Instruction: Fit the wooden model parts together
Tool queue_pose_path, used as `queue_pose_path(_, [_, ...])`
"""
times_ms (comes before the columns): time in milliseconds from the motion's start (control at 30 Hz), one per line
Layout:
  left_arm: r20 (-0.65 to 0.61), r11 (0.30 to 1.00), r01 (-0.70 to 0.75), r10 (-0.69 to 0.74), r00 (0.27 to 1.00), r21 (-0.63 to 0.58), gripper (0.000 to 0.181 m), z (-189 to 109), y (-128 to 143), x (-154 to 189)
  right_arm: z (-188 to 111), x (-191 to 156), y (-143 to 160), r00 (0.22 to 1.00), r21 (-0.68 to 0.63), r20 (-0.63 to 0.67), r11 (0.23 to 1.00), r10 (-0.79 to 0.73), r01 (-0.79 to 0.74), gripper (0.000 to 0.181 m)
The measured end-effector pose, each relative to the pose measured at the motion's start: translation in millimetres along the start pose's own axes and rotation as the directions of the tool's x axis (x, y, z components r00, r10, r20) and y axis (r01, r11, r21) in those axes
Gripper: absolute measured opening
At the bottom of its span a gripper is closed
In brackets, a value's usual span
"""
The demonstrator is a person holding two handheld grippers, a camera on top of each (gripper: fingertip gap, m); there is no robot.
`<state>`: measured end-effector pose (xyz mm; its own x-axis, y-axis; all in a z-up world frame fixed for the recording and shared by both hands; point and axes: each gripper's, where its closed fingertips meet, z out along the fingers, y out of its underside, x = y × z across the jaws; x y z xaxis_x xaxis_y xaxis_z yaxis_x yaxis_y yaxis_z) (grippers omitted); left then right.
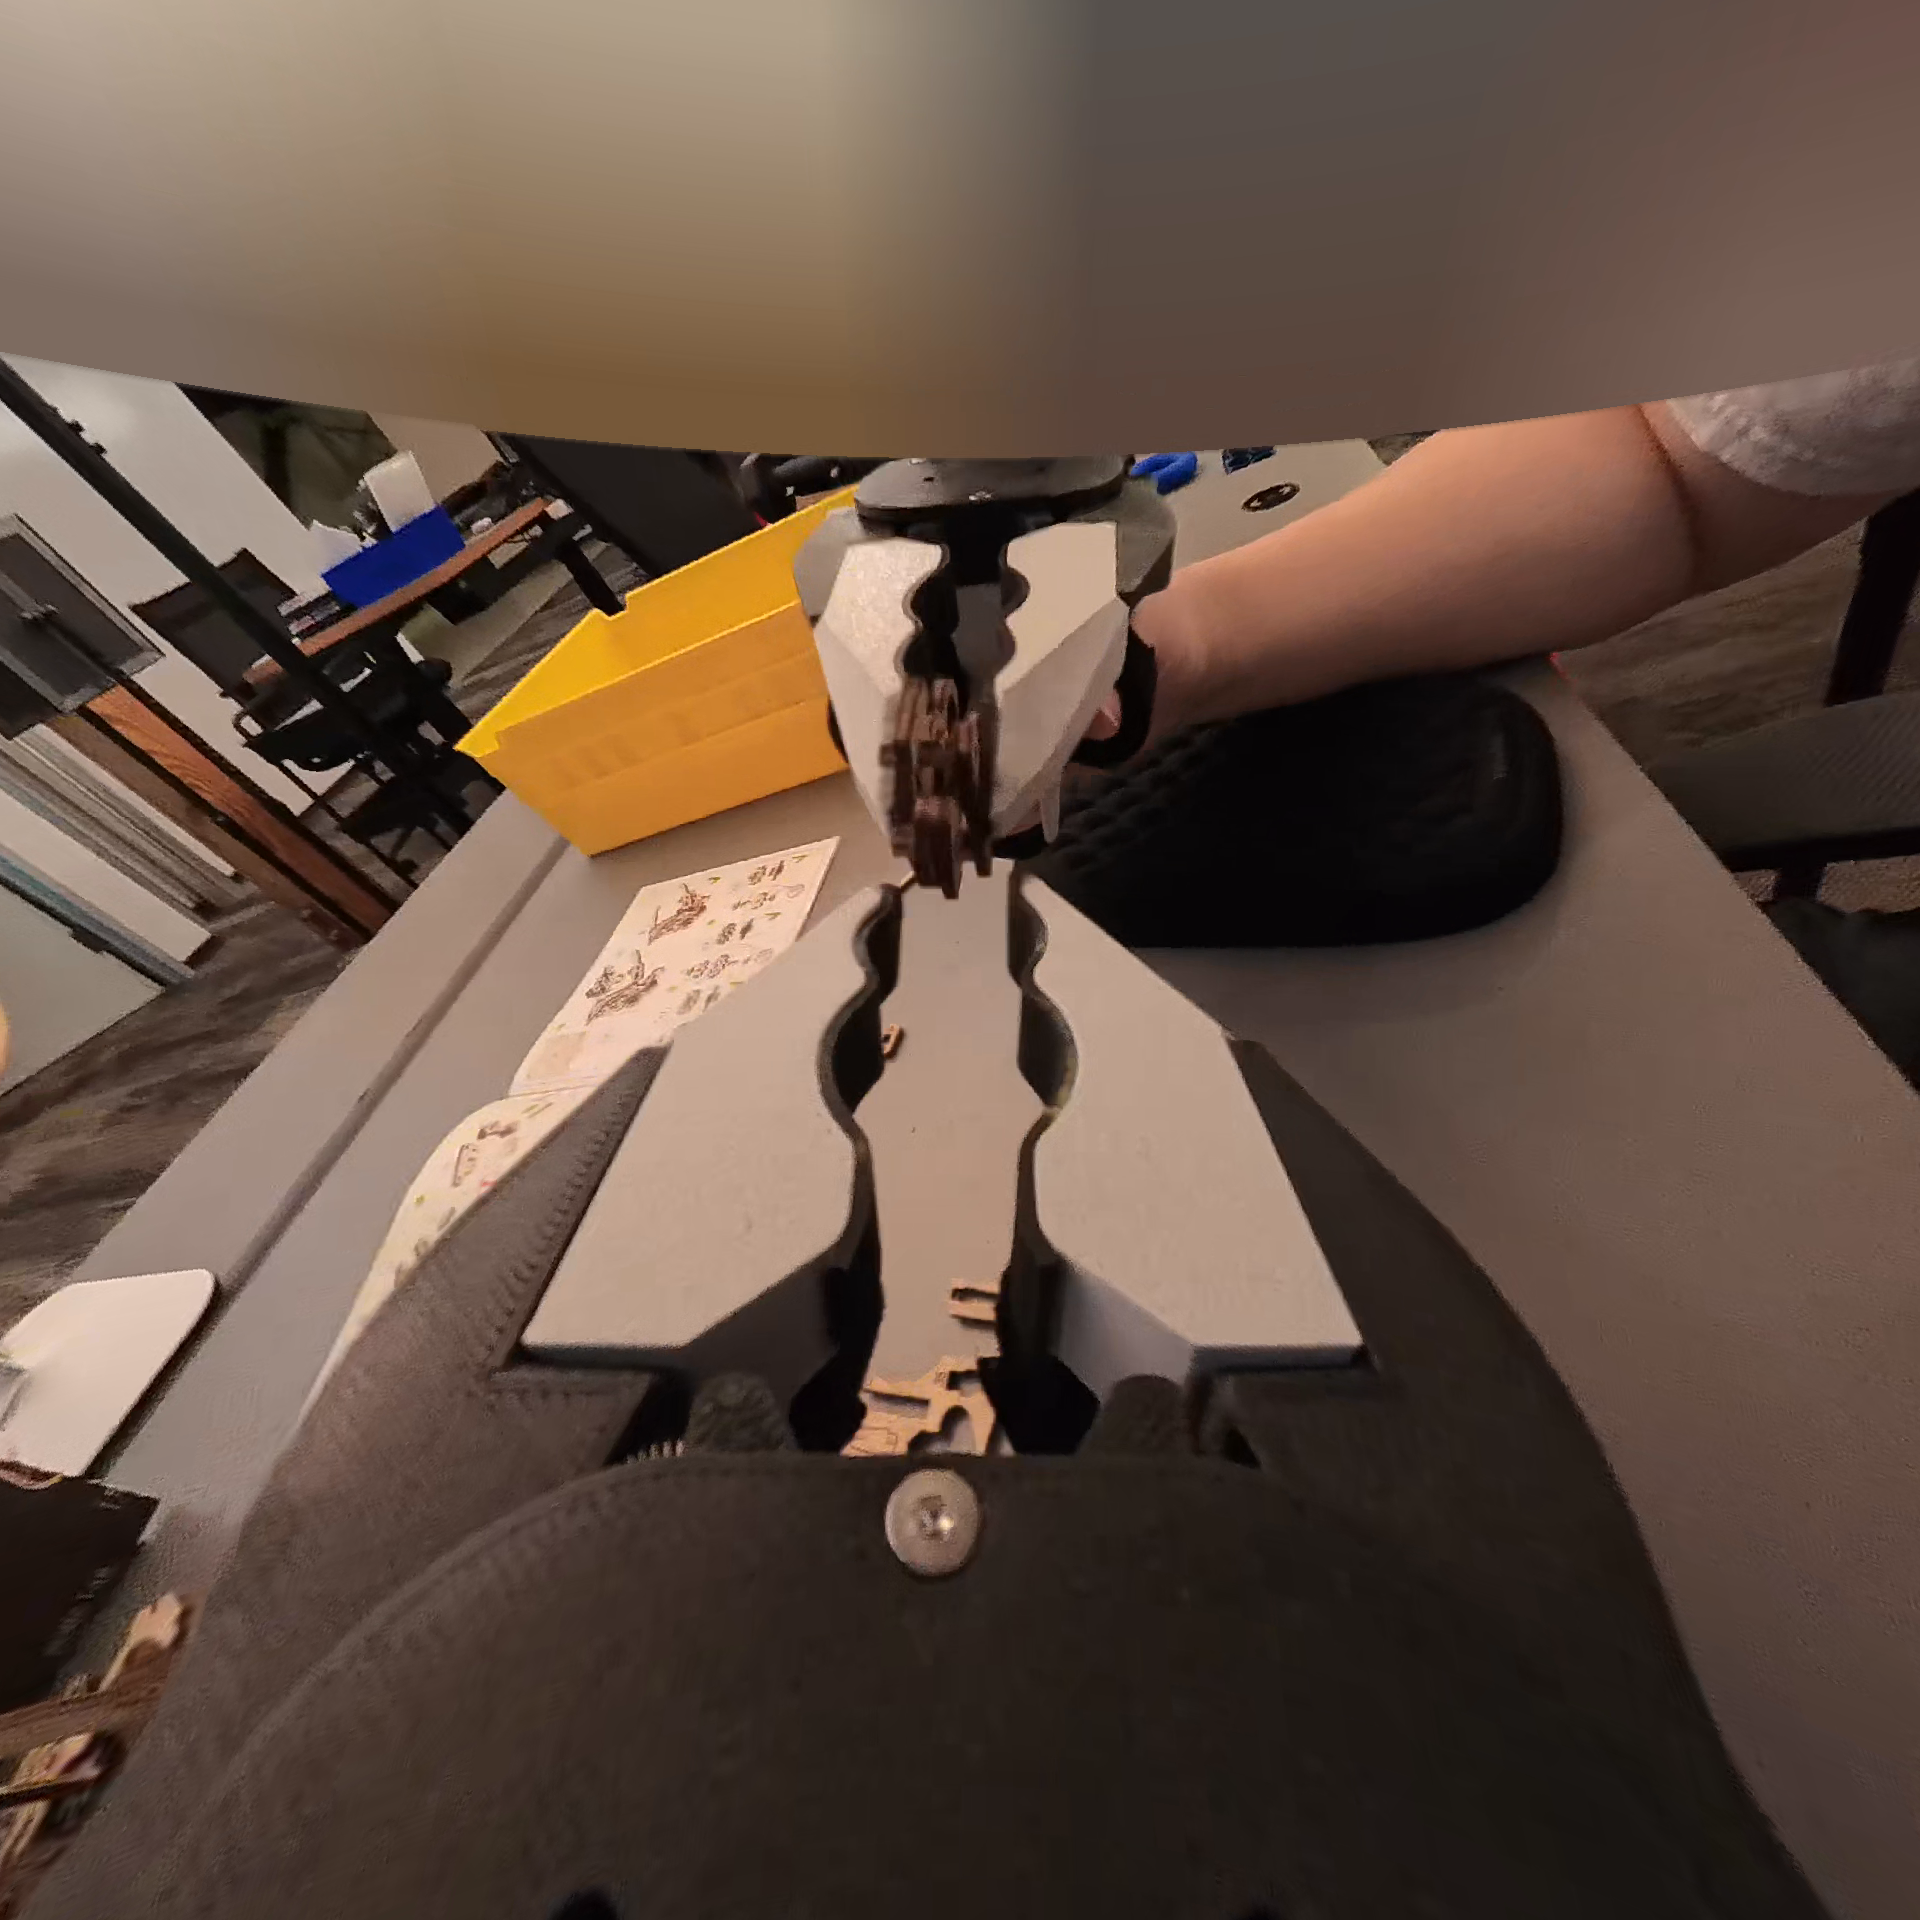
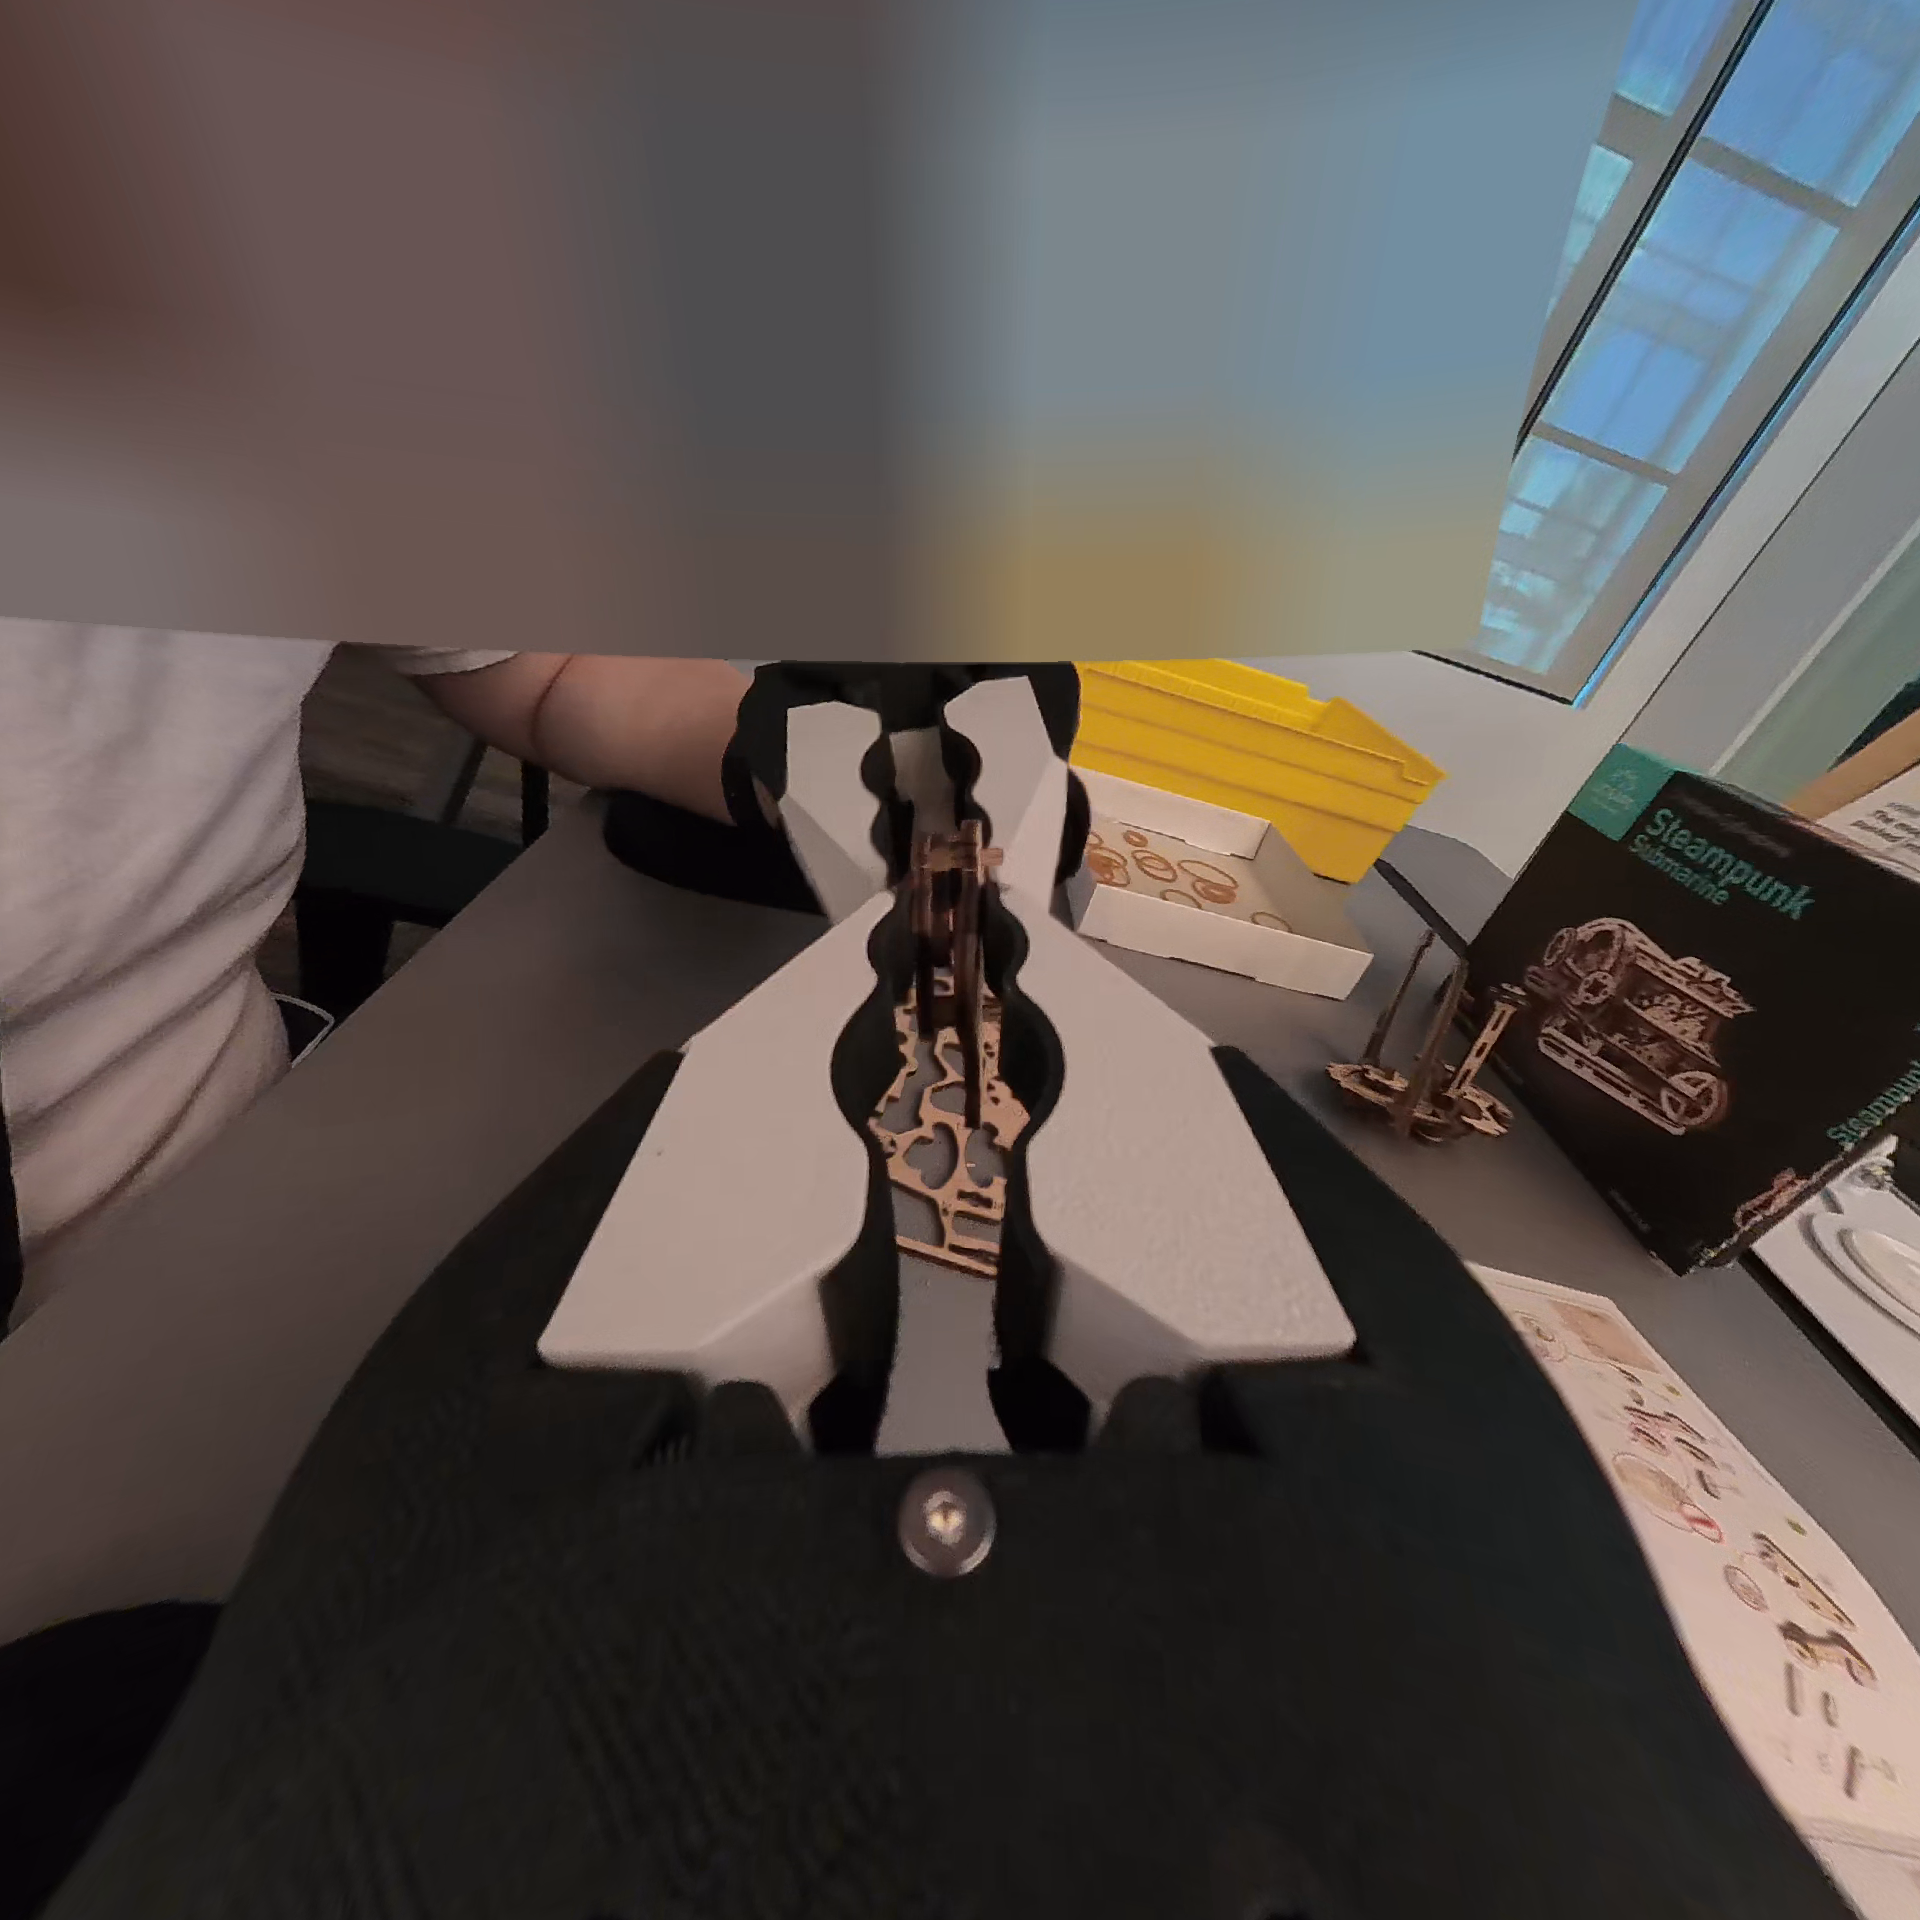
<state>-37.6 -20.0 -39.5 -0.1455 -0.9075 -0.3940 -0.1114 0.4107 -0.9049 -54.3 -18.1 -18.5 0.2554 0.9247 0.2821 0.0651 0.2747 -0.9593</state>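
Note:
My right gripper is shut on a dark wooden gear part and holds it above the grey table. In the left wrist view the right gripper faces me, with the gear part sticking out of its tips. My left gripper is open, and its fingertips sit right at the end of that part without closing on it. It shows in the right wrist view opposite the right gripper. A pale laser-cut wooden sheet lies on the table under both grippers and also shows in the left wrist view.
A yellow bin and a black pad stand behind the grippers. A white tray of rubber bands, a partly built wooden assembly and the dark model box are to the right. Instruction sheets lie nearby. A person's arm reaches in. Only a small space, under 4 cm, lies between the two pairs of fingers. From either gripper's tips it is about 30 cm to the partly built wooden assembly.

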Motion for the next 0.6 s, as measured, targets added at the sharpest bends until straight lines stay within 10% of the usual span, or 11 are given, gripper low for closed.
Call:
queue_pose_path(300, [0.111, 0.989, -0.118, 0.127, 0.986, -0.087, 0.005, -5.0, 10.0, -18.1, -2.9, 21.1, 11.3, 0.99, -0.123, -0.129, 0.991, -0.062, 0.046, 0.036])
queue_pose_path(600, [0.072, 0.914, -0.273, 0.307, 0.949, -0.3, 0.005, 5.5, 39.4, -8.2, 5.6, 2.0, 30.7, 0.907, -0.389, -0.05, 0.844, -0.419, 0.369, 0.005])
